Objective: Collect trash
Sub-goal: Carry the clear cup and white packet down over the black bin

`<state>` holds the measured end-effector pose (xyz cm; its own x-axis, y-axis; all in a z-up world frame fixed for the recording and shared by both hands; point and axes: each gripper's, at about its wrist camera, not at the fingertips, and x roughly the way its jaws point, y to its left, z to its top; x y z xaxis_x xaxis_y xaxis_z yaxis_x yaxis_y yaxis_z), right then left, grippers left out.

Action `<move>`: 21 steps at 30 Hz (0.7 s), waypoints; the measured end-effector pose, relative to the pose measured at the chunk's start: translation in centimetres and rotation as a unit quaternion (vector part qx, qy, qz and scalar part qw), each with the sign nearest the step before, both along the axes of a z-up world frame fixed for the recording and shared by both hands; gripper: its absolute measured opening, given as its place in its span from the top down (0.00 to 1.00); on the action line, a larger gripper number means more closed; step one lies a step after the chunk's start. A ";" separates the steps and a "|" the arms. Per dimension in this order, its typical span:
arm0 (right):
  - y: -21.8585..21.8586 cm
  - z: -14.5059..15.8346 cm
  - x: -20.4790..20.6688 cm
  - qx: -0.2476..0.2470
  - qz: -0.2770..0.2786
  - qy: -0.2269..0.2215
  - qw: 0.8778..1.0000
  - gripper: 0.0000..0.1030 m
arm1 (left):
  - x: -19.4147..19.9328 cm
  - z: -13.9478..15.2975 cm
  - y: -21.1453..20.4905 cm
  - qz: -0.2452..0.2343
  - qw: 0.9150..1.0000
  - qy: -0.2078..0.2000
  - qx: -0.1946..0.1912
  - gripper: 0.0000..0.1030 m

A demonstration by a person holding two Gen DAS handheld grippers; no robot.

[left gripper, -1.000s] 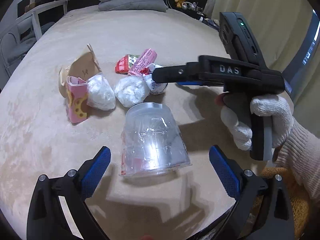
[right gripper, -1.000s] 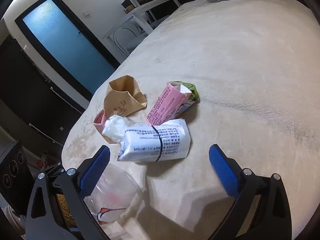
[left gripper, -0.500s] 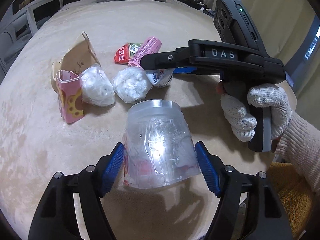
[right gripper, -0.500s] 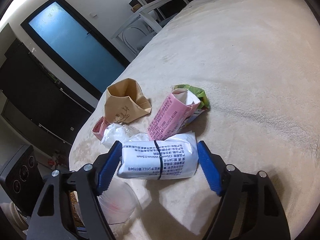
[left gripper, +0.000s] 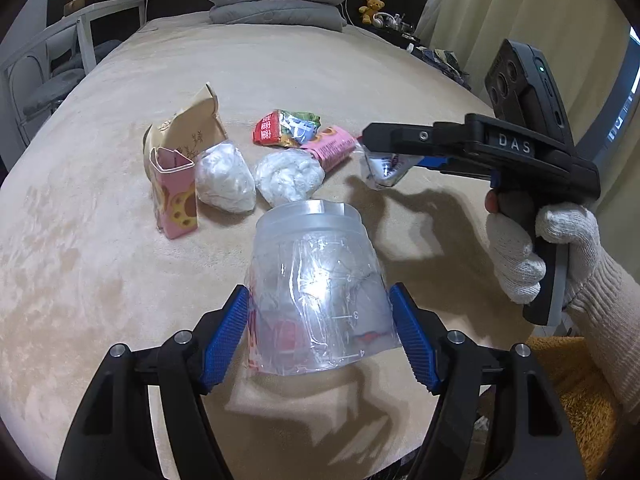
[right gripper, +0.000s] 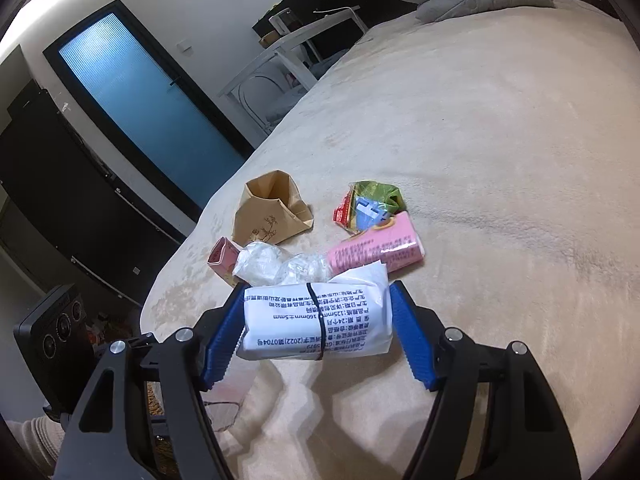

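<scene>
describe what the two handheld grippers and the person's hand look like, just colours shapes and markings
Both the left gripper and the right gripper have black angular frames with silver screws and blue ribbed finger pads. Seen from the side, the right gripper is a black pistol-grip body marked DAS in white, topped by a dark camera block with a green light. The right hand wears a white knit glove and a cream ribbed sleeve.

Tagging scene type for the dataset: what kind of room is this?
Most likely a bedroom: the trash lies on a wide bed with a beige plush cover, two stacked grey pillows at its head, and a teddy bear on the dark headboard shelf.
</scene>
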<state>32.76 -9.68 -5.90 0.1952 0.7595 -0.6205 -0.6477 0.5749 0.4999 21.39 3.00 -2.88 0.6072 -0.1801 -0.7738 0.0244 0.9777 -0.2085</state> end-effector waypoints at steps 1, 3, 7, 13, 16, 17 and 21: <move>-0.3 0.3 -0.3 -0.003 -0.008 -0.004 1.000 0.31 | -0.2 0.2 0.0 0.001 1.000 -0.006 0.001 0.32; -1.1 0.8 -0.9 -0.007 -0.022 -0.009 1.000 0.31 | -0.9 0.5 0.3 0.005 1.000 -0.015 -0.003 0.32; -2.4 1.8 -2.3 -0.014 -0.048 -0.024 0.998 0.31 | -2.0 0.8 0.6 0.015 0.999 -0.031 -0.013 0.32; -4.7 2.8 -5.4 -0.013 -0.070 -0.031 0.997 0.31 | -4.1 1.0 0.5 0.017 0.998 -0.048 -0.034 0.32; -5.4 3.3 -7.4 -0.015 -0.077 -0.040 0.996 0.31 | -4.9 1.0 0.2 0.011 0.997 -0.061 -0.039 0.32; -5.6 3.4 -8.0 -0.013 -0.078 -0.042 0.996 0.31 | -5.3 1.0 0.1 0.010 0.997 -0.065 -0.041 0.32; -6.4 3.7 -11.0 -0.008 -0.086 -0.050 0.995 0.31 | -7.3 0.9 -0.8 0.005 0.996 -0.080 -0.044 0.32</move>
